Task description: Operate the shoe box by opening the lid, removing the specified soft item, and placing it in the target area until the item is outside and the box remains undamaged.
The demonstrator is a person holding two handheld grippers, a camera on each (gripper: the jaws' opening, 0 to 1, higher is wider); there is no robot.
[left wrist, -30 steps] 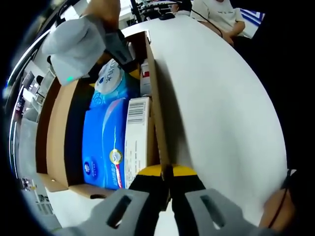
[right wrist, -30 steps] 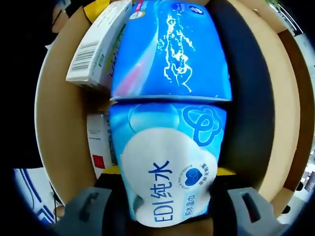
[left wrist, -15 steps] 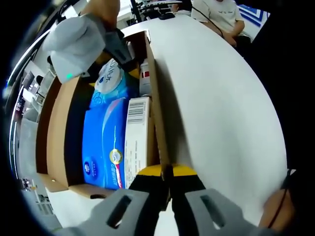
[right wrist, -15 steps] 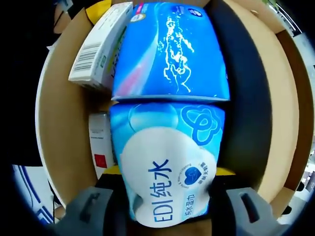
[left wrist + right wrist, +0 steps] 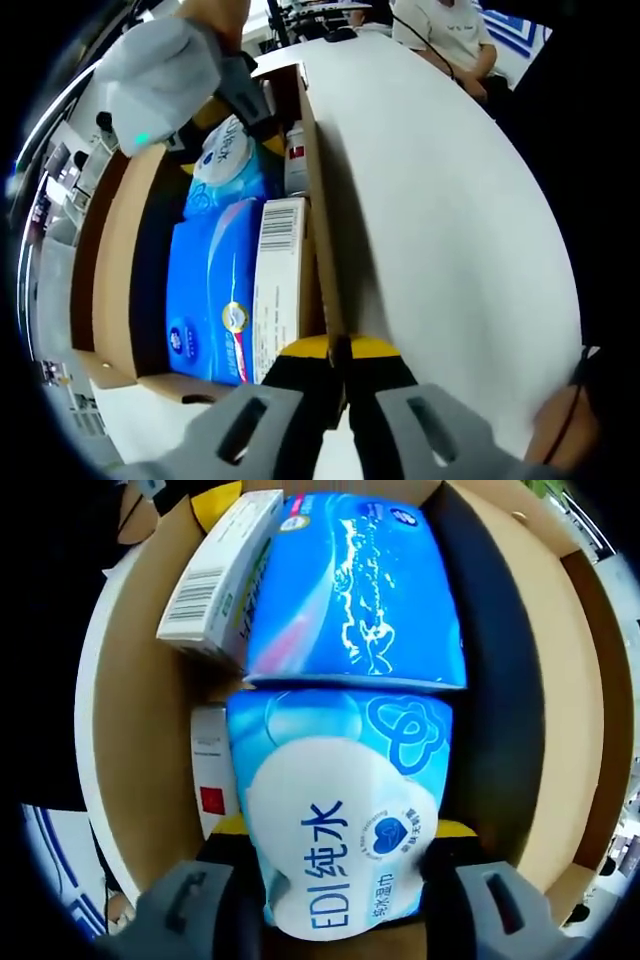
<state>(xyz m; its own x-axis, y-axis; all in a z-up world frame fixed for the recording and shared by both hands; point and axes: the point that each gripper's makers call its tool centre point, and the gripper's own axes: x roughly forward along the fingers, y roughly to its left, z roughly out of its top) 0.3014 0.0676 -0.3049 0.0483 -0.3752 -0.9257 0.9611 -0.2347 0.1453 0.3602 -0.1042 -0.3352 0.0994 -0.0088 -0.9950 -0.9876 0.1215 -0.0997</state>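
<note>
The brown cardboard shoe box (image 5: pixel 318 220) lies open on a white table (image 5: pixel 450 200). My left gripper (image 5: pixel 340 352) is shut on the rim of its near side wall. Inside lie a light blue wet-wipe pack (image 5: pixel 330 780) with a white label, a blue tissue pack (image 5: pixel 355 590), a white carton with a barcode (image 5: pixel 215 580) and a small white and red box (image 5: pixel 212 785). My right gripper (image 5: pixel 340 827) is shut on the wet-wipe pack, one jaw on each side. In the left gripper view the right gripper (image 5: pixel 238 118) reaches down over the wet-wipe pack (image 5: pixel 222 165) at the box's far end.
The box's lid flap (image 5: pixel 88 260) hangs out on the side away from the table's open surface. A person (image 5: pixel 445 30) sits at the table's far end. The bare tabletop stretches to the right of the box. A hand (image 5: pixel 565 420) shows at the lower right.
The right gripper has risen slightly with the wet-wipe pack; the other contents look a little farther away in its view. The left gripper has held still on the box wall.
</note>
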